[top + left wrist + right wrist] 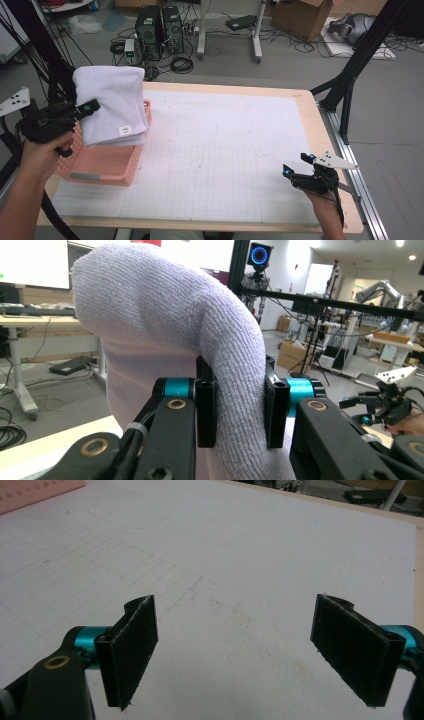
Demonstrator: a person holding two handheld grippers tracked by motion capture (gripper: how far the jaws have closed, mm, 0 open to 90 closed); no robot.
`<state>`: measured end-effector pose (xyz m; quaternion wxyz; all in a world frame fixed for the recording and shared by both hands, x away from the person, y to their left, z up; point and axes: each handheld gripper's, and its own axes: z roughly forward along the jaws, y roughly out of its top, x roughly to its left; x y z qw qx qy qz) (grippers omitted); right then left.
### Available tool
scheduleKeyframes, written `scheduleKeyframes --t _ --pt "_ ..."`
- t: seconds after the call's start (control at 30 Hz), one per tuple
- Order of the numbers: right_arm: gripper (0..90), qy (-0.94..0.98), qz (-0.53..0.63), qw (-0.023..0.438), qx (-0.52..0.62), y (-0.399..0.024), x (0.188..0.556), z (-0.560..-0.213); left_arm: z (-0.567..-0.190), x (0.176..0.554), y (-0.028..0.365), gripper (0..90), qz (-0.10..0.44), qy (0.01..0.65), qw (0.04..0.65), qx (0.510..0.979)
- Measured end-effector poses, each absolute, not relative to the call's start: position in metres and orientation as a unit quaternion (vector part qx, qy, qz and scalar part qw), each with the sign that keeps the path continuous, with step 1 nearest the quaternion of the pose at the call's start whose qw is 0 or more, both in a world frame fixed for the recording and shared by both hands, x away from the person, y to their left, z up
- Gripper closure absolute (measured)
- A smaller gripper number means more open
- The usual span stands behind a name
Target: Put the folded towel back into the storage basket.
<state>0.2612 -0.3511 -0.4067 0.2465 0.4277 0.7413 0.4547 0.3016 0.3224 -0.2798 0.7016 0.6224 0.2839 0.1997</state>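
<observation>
L gripper [92,106] level, clamping towel [112,102]

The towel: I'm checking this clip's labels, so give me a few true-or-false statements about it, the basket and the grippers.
1. The left gripper is shut on the folded white towel. True.
2. The towel lies flat on the table's mat. False: it hangs over the pink basket.
3. The right gripper holds nothing, jaws apart. True.
4. The basket stands at the table's right edge. False: it stands at the left.
</observation>
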Motion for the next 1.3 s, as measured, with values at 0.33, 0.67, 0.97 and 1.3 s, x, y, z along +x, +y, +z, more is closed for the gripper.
scheduleKeyframes --t 0.33,0.67,0.97,1.3 --pt "17.6 0.741 0.454 0.248 0.428 -0.351 0.262 -0.407 -0.28 0.297 0.343 74.0 0.209 0.296 0.704 0.612" --pt "17.6 0.742 0.451 0.248 0.429 -0.351 0.262 -0.407 -0.279 0.291 0.361 74.0 0.222 0.304 0.698 0.61" --pt "17.6 0.743 0.452 0.247 0.428 -0.35 0.262 -0.407 -0.285 0.29 0.373 74.0 0.224 0.313 0.693 0.609" --pt "17.6 0.745 0.449 0.246 0.429 -0.349 0.262 -0.408 -0.299 0.288 0.386 73.9 0.223 0.328 0.688 0.608"
